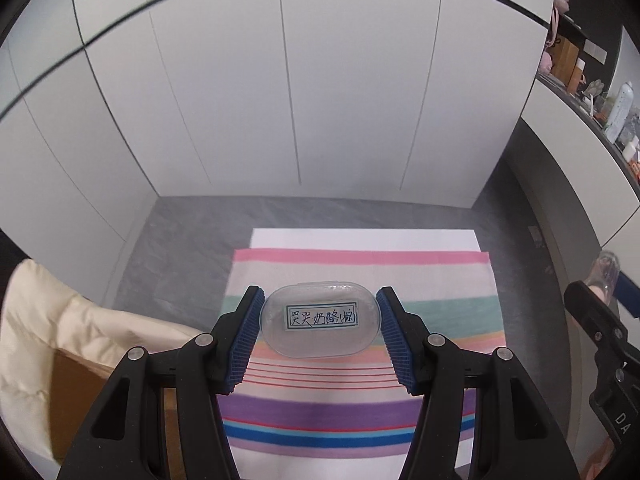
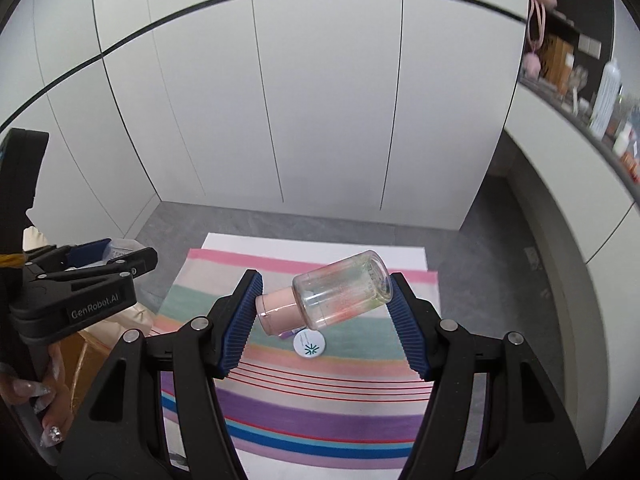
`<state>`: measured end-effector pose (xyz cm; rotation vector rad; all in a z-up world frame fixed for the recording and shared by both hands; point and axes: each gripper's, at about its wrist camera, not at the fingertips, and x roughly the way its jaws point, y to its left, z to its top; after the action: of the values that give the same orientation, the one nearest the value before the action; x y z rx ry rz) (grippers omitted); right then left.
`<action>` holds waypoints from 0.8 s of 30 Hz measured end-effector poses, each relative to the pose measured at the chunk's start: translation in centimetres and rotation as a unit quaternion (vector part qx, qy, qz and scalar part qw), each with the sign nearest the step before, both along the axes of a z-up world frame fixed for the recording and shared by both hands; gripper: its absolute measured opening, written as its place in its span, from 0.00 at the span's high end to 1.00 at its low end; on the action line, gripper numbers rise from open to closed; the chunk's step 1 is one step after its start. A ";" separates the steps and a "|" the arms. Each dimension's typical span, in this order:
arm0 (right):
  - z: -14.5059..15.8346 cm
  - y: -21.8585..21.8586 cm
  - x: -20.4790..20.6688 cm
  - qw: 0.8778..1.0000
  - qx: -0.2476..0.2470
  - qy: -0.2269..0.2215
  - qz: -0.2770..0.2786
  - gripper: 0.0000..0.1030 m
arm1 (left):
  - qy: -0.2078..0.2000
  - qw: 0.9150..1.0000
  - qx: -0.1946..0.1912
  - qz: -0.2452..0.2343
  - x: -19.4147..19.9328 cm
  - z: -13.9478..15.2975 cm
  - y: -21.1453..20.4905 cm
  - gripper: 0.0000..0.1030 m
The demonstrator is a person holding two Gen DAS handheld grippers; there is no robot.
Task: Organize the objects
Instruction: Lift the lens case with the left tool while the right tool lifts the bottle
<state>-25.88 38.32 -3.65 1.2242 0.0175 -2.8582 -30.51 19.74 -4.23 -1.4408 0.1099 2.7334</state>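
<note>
My left gripper (image 1: 320, 312) is shut on a clear oval plastic case (image 1: 320, 322) with a handwritten label, held above the striped cloth (image 1: 360, 412). My right gripper (image 2: 325, 300) is shut on a clear bottle (image 2: 344, 290) with a pink cap, lying sideways between the blue pads, cap to the left. A small white round badge (image 2: 309, 345) with a green mark lies on the striped cloth (image 2: 320, 412) below the bottle. The left gripper with its case also shows at the left of the right wrist view (image 2: 108, 256). The right gripper and bottle show at the right edge of the left wrist view (image 1: 604, 280).
The cloth covers a white table (image 1: 360, 236) standing on a grey floor before white cabinet doors. A cream cushion (image 1: 52, 328) and a brown box (image 1: 76, 392) sit to the left. A counter with bottles (image 2: 604, 100) runs along the right.
</note>
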 end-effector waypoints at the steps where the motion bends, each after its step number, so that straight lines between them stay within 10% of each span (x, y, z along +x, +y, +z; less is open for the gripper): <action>1: 0.6 -0.3 0.3 1.000 0.005 0.002 0.000 0.36 | 0.002 1.000 0.000 0.000 0.4 0.6 0.0 0.43; 24: 4.8 -1.3 6.8 0.998 0.054 0.031 -0.019 0.36 | 0.040 0.999 0.010 -0.014 8.1 4.0 -0.7 0.43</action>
<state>-19.08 37.05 1.12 1.1636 0.1527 -2.9630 -22.46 19.04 -0.25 -1.3153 0.1031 2.7619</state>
